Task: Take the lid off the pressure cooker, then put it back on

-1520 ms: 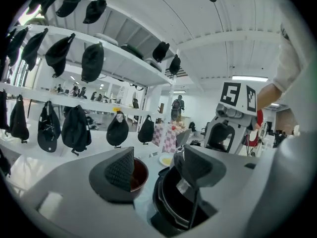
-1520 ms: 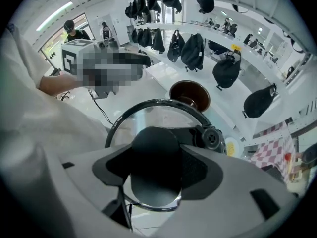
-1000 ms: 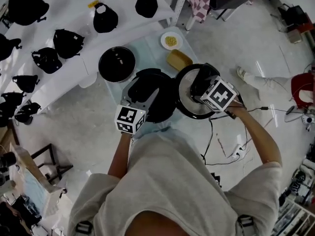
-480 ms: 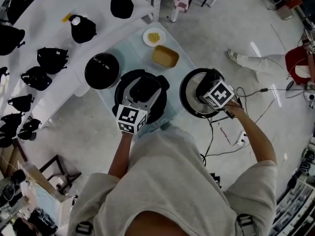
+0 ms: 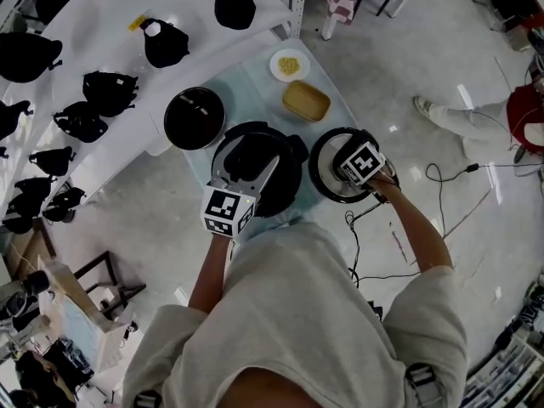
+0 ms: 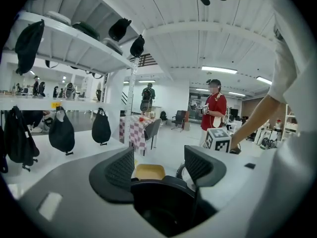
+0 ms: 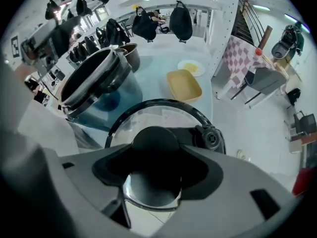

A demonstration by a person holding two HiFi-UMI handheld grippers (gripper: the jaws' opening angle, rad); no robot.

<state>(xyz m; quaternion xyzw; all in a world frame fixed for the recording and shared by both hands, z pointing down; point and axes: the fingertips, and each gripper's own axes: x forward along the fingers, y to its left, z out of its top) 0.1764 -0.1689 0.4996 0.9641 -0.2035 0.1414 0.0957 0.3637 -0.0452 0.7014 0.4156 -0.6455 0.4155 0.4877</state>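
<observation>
The black pressure cooker [image 5: 255,161] stands lidless on the pale blue table [image 5: 255,83]. Its glass lid [image 5: 321,175], black-rimmed, hangs level just right of the cooker. My right gripper [image 5: 348,170] points down and is shut on the lid's black knob [image 7: 154,142]; the jaws clasp it from both sides. In the right gripper view the cooker [image 7: 94,81] is to the left of the lid [image 7: 163,114]. My left gripper [image 5: 252,167] lies over the cooker's near side, open. In the left gripper view its pads [image 6: 121,167] stand apart above a black part of the cooker [image 6: 163,202].
A yellow tray [image 5: 307,100] and a white plate [image 5: 290,65] of yellow food sit behind the lid. A round black pot [image 5: 194,117] stands left of the cooker. Black bags [image 5: 106,92] lie on the white shelf. Cables [image 5: 442,177] trail on the floor. A person in red [image 6: 214,110] stands far off.
My right gripper has sunk with the lid, which now hangs lower beside the cooker's right side. The left gripper has shifted slightly over the cooker.
</observation>
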